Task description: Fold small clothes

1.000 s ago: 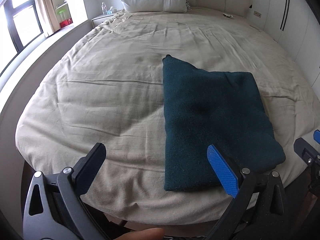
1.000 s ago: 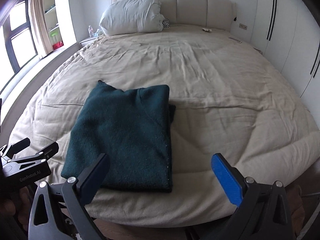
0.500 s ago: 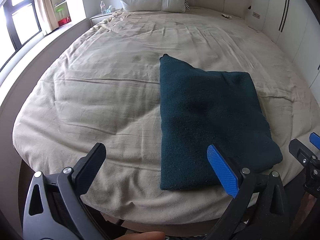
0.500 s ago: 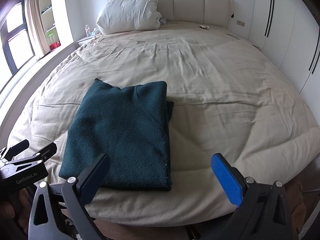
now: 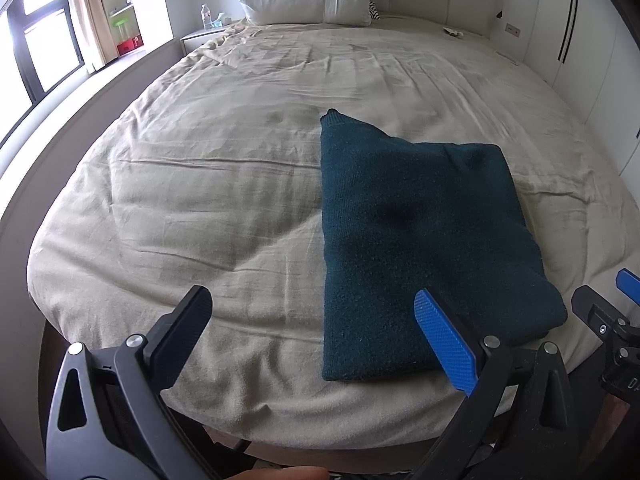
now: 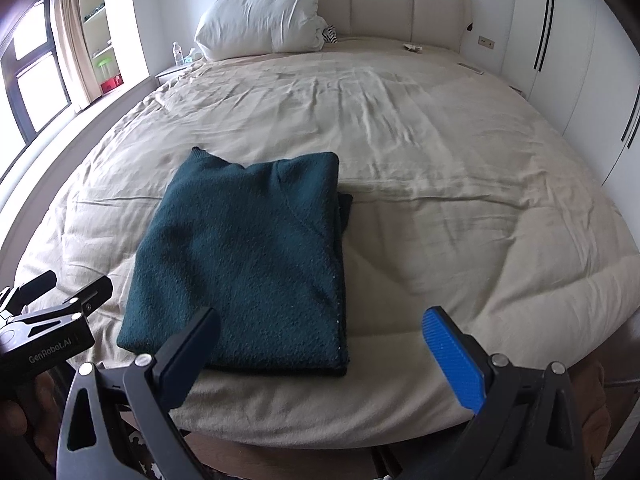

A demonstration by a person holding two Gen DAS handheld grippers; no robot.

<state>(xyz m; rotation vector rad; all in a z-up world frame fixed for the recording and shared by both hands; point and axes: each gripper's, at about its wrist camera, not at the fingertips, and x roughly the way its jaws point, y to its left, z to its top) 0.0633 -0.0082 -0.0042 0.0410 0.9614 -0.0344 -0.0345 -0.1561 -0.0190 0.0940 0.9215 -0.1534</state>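
At the far left a window (image 5: 44, 52) lights the room, and a nightstand (image 5: 204, 34) with a water bottle (image 5: 206, 16) stands beside the head of the bed (image 5: 192, 184). The left tongs (image 5: 316, 322) hang over the bed's near edge with their jaws spread wide and nothing between them, held just short of the cloth, probably because this piece needs no further handling. A little to their right lies the dark green sweater (image 5: 420, 232), flat on the beige cover near the foot of the bed, already folded into a tidy rectangle with one ribbed corner poking out at the far left. In the right wrist view its stacked layers show along the right-hand edge (image 6: 342, 216), so the fold looks complete. The right tongs (image 6: 326, 342) sit further right, also gaping and empty, off the garment. Placing it near the edge keeps it within easy reach of both. A white pillow (image 6: 260, 20) leans against the headboard (image 6: 400, 4) well beyond
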